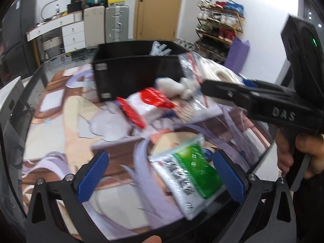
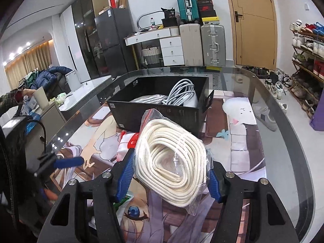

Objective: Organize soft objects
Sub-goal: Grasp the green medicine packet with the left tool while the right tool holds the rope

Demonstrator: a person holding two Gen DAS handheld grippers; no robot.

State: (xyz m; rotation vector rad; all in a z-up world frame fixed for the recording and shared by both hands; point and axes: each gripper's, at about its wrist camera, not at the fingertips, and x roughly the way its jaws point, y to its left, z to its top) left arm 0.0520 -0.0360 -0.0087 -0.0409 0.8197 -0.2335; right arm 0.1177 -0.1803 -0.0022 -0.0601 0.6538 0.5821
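My right gripper is shut on a clear bag of coiled white rope and holds it above the table, in front of the black bin. The bin holds a grey cable coil and a striped item. In the left wrist view the rope bag hangs from the right gripper beside the bin. My left gripper is open above a green and white packet. A red and white packet and a white fluffy item lie near the bin.
The glass table carries a printed anime mat. A purple bag and shoe rack stand beyond the table's right edge. Suitcases, white drawers and a door stand at the back.
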